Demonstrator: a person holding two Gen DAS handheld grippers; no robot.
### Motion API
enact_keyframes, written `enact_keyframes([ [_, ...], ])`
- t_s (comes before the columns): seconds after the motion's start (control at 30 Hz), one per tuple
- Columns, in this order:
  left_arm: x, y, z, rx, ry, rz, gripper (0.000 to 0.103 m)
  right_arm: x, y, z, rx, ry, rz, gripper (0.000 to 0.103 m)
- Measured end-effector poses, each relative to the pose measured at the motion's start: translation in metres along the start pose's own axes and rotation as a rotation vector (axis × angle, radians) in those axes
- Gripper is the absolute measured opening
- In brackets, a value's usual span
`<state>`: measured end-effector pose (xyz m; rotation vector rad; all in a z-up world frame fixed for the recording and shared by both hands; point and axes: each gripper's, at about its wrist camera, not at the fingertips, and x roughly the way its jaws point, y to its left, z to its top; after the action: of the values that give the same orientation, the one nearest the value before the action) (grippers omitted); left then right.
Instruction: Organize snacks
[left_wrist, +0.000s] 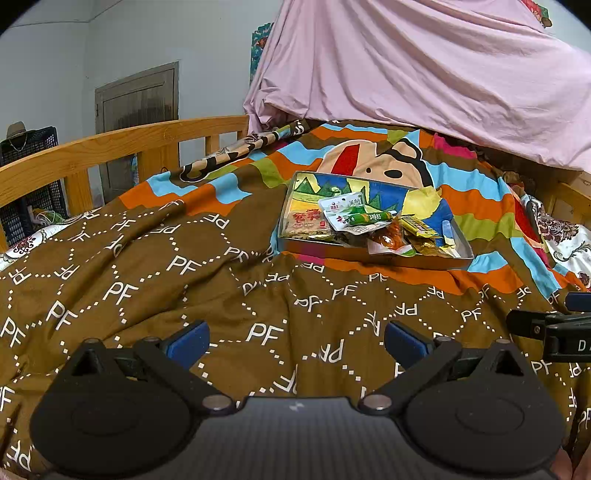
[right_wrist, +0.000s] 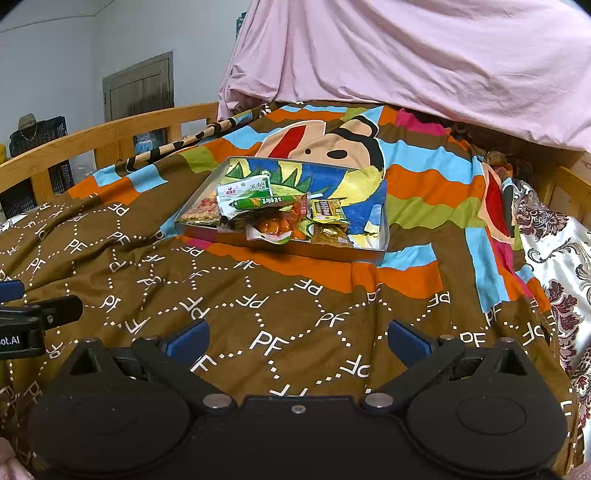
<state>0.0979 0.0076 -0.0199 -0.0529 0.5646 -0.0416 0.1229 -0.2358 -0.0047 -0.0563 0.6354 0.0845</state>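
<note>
**Brown quilt bare, snacks all in the tray**

Brown quilt (left_wrist: 155, 288) near my grippers carries no loose packets; every snack I can see sits in the shallow tray (right_wrist: 380, 236) toward the far end of the bed, in front of the pink sheet (right_wrist: 406, 62). I judge the gathering done or nearly so, though the packets lie heaped, not lined up, so tidying inside may remain.

Left gripper (left_wrist: 295, 341): jaws wide apart, nothing between them, hovering over the quilt well short of the tray. Right gripper (right_wrist: 295, 341): same, apart and empty.

Tray's long axis runs roughly across the bed, left to right. Green packet (right_wrist: 264, 202) lies on top of the pile, long axis also across. White packet (right_wrist: 243, 192) touches it behind. Orange packet (right_wrist: 275, 229) hangs over the tray's near edge. Yellow packet (right_wrist: 327, 210) sits right of the pile.
</note>
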Motion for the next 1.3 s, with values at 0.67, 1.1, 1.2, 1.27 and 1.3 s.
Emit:
enact_keyframes([
  [0.67,0.0,0.0036,-0.0031,-0.003,0.003,0.002,0.103,-0.0001,0.0008,0.0003,0.0,0.002,-0.001,0.102],
  [1.1,-0.0007,0.005,-0.0038,-0.003,-0.002,0.002,0.103,0.0,0.001,0.0006,-0.001,0.003,-0.002,0.102],
  [1.2,-0.0022,0.0054,-0.0047,0.0,-0.003,0.005,0.103,0.0,0.0012,0.0007,-0.001,0.004,-0.003,0.102],
  [1.27,-0.0024,0.0042,-0.0031,-0.002,-0.008,0.013,0.103,0.0001,0.0012,0.0007,-0.001,0.004,-0.003,0.102],
  [1.3,-0.0036,0.0032,-0.0024,-0.003,-0.013,0.024,0.103,0.0,0.0012,0.001,-0.001,0.004,-0.003,0.102],
])
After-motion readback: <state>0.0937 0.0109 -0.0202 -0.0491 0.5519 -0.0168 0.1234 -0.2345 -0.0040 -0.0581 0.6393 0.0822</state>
